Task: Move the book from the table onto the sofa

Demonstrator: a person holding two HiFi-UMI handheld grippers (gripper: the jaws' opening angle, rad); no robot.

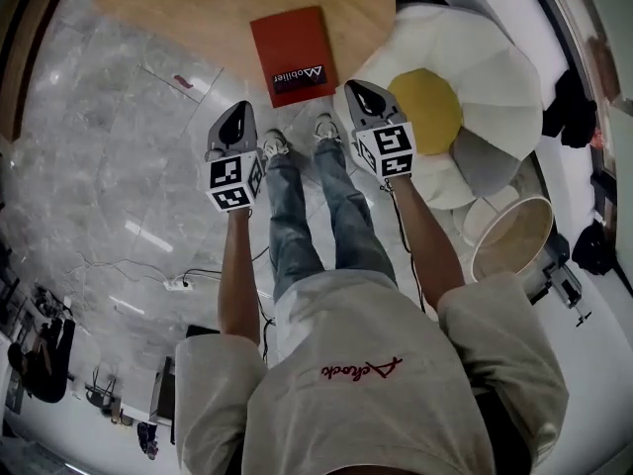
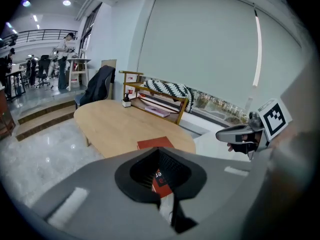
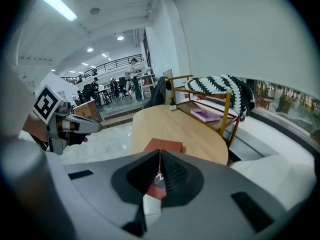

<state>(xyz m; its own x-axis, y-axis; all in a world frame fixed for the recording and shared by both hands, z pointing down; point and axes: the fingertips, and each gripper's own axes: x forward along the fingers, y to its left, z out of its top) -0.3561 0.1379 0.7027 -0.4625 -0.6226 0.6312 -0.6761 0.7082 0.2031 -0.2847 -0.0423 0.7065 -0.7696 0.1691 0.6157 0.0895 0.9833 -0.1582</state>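
Book (image 1: 297, 55) is the red one. In the head view it's flat on the wooden table (image 1: 178, 8), top middle of the frame, right by the table's near edge. Left claw (image 1: 238, 115) sits below and left of it, right claw (image 1: 362, 93) below and right. Both are clear of the book and neither touches it. Sofa (image 1: 490, 67) is that white flower-shaped thing with a yellow centre on the right of the frame, snug against the table. Floor (image 1: 99, 156) is shiny grey marble.

Left gripper view: jaws pressed together with nothing between them. The book shows just past the tips at frame centre, lying on the table. The right claw pokes in from the right edge. A wooden rack (image 2: 159, 100) stands behind the table, under a big pale blind (image 2: 210, 49).

Right gripper view: same deal, jaws closed and empty, with the book just beyond them on the table. The left claw is at the left edge. The rack is on the right with a black-and-white striped cloth (image 3: 220, 86) draped over it, and an open office with ceiling lights is far back.
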